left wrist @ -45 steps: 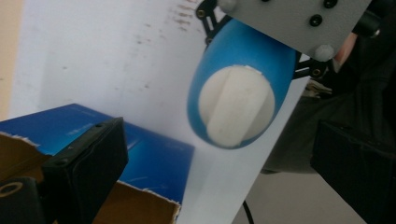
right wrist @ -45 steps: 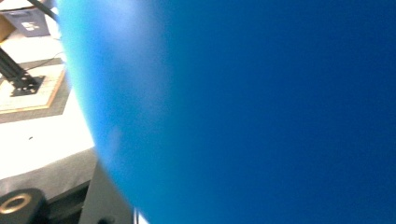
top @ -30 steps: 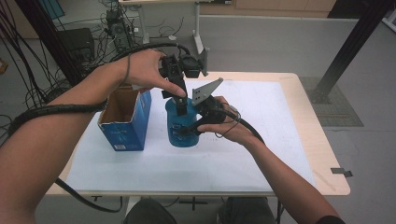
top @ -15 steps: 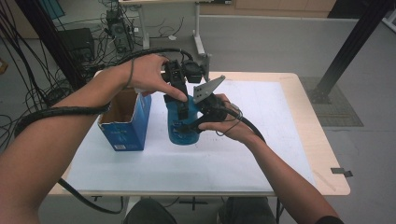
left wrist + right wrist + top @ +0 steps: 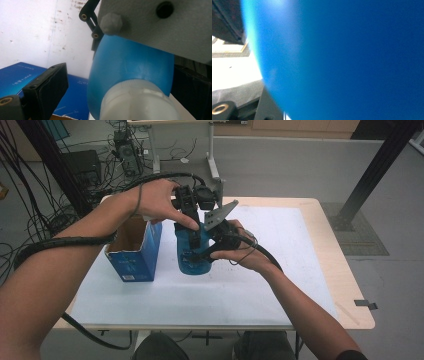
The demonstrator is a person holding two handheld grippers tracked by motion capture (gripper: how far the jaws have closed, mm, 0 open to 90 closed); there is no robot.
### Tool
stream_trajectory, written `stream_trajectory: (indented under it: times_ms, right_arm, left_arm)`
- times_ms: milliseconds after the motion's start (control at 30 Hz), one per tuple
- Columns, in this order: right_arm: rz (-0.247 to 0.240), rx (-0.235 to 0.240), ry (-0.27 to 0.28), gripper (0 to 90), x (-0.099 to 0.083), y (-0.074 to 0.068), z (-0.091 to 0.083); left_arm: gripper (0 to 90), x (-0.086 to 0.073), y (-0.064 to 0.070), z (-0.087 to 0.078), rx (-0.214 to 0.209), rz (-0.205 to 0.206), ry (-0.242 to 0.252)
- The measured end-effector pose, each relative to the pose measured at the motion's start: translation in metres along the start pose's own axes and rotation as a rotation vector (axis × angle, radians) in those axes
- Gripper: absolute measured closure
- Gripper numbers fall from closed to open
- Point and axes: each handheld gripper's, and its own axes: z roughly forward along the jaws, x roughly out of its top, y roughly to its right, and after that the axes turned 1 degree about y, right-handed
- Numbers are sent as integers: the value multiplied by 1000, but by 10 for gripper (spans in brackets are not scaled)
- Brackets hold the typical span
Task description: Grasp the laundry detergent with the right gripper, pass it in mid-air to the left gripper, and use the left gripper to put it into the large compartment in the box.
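A blue plastic bottle with a white screw cap stands upright near the middle of the white table. My left gripper comes down over the bottle's top. Its jaws stand on either side of the cap, and a gap shows between the left jaw and the cap. My right gripper presses in from the right and is shut on the bottle's body. In the right gripper view the bottle sits right against the camera. The right gripper's grey three-cornered plate hangs just above the bottle.
An open blue cardboard box stands just left of the bottle, close to my left forearm. Thick black cables trail off the table's left side. Bare white tabletop lies to the right and front. Desks and cable clutter lie beyond the far edge.
My left gripper has shifted slightly right and down over the bottle's top. The right gripper and the bottle have stayed almost still.
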Motion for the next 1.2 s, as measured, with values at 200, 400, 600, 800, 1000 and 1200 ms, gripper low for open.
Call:
stream_trajectory:
  times_ms: [200,400,600,800,1000,1200]
  right_arm:
    - [0,7,10,436,1,1,-1]
    - [14,-3,-7,436,0,1,-2]
    - [6,-6,1,436,0,2,-1]
    - [6,-8,3,436,0,2,-2]
    - [8,-15,4,436,0,3,-3]
    - [7,-17,3,436,0,3,-4]
  left_arm:
    - [50,1,-1,1,-2,-3,-18]
    - [50,0,0,0,-2,-2,-10]
    - [50,1,0,2,2,4,-10]
    - [50,1,0,1,6,6,-12]
    - [51,1,1,1,13,7,-5]
    - [50,2,1,0,18,10,-9]
